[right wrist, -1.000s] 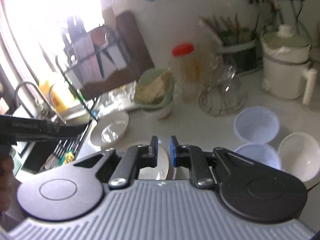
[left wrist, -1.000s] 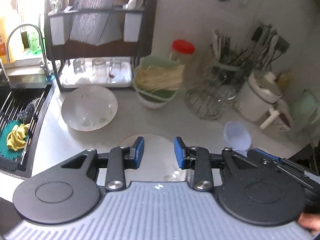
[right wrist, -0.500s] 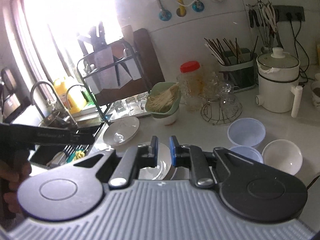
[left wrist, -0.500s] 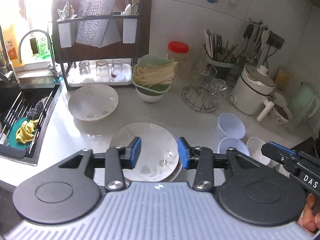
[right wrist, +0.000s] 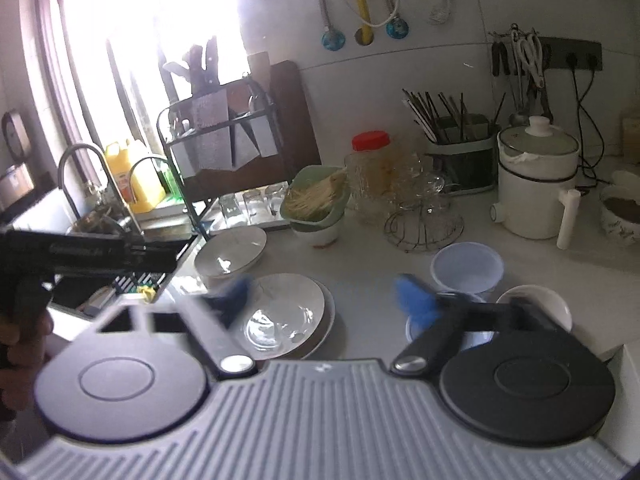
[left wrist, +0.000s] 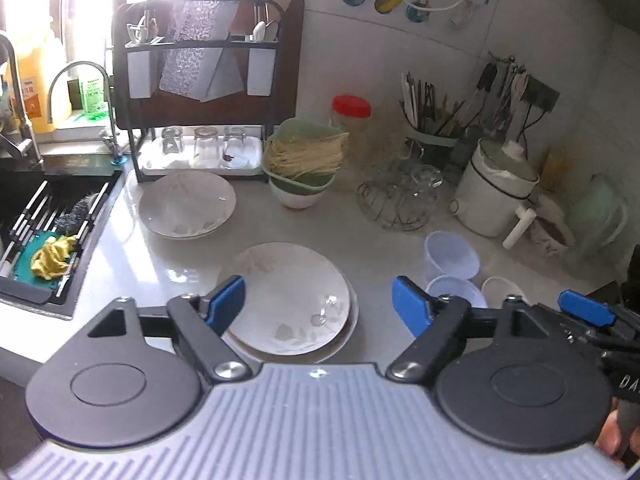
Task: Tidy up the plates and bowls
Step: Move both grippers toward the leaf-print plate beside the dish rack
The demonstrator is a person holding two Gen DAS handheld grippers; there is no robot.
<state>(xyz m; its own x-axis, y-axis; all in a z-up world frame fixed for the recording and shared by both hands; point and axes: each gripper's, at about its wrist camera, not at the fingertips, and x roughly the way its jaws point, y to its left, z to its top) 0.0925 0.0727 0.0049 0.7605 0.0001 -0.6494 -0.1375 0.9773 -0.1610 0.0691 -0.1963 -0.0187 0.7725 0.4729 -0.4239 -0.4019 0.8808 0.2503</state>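
White plates (left wrist: 288, 300) sit stacked on the grey counter (left wrist: 132, 264) dead ahead of me, top one wet and bare. My left gripper (left wrist: 318, 302) has just been opening and its blue pads now stand wide apart, nothing between them, the stack showing through the gap. My right gripper (right wrist: 320, 296) has just sprung open too; its pads are blurred but clearly spread, holding nothing, with the same stack below.

At eleven o'clock from the stack, a second pair of nested plates (left wrist: 186, 204) rests near the drying rack (left wrist: 200, 92), whose tray carries upturned glasses (left wrist: 204, 142). At twelve o'clock, a green basket (left wrist: 304, 160) full of pale sticks, what they are I cannot tell, sits in a white bowl (left wrist: 298, 198).

Over at three o'clock: two pale blue bowls (left wrist: 452, 256), empty, one behind the other, and a white bowl (right wrist: 536, 304) touching the nearer one, empty as well. Behind them a wire basket (right wrist: 424, 224) holds glass cups, and a red-lidded jar (right wrist: 370, 164) stands at the wall. At nine o'clock, the sink (left wrist: 44, 216) holds a yellow cloth on a green pad.
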